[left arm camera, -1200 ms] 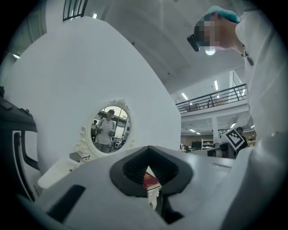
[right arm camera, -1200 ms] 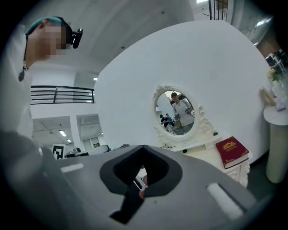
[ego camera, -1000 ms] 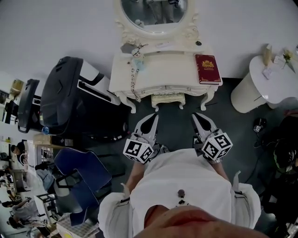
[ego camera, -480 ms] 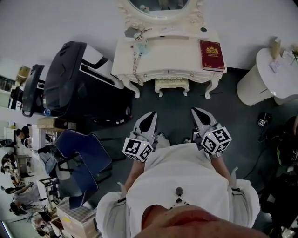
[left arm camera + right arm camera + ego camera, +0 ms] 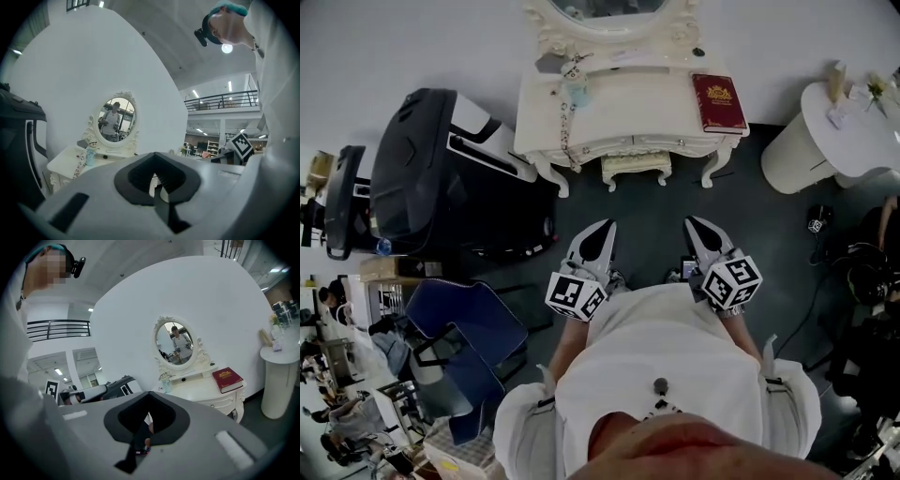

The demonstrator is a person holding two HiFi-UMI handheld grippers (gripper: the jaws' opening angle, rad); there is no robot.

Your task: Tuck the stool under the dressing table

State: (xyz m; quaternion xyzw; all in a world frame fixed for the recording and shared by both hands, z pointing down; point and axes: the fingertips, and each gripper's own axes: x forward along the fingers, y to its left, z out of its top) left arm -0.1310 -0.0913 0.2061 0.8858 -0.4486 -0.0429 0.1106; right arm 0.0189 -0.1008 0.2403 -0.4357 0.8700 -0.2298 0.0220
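Note:
The white dressing table (image 5: 628, 117) stands against the wall with an oval mirror (image 5: 609, 11) and a red book (image 5: 717, 101) on it. A cream stool (image 5: 636, 166) sits between its front legs, mostly under the top. My left gripper (image 5: 604, 229) and right gripper (image 5: 695, 225) hover side by side over the dark floor, a short way in front of the stool and apart from it. Both are shut and hold nothing. The left gripper view shows the table (image 5: 65, 161) and mirror (image 5: 116, 119) beyond my shut gripper (image 5: 157, 182). In the right gripper view, table (image 5: 206, 391) and book (image 5: 227, 379) lie past my gripper (image 5: 146, 420). Both gripper views hide the stool.
A large black padded chair (image 5: 431, 178) stands left of the dressing table. A blue chair (image 5: 469, 337) is at my near left. A round white pedestal table (image 5: 825, 131) stands at the right, with cables and a small device (image 5: 816, 225) on the floor near it.
Both grippers have drawn back from the stool, still shut. The gap of floor between their tips and the dressing table has grown.

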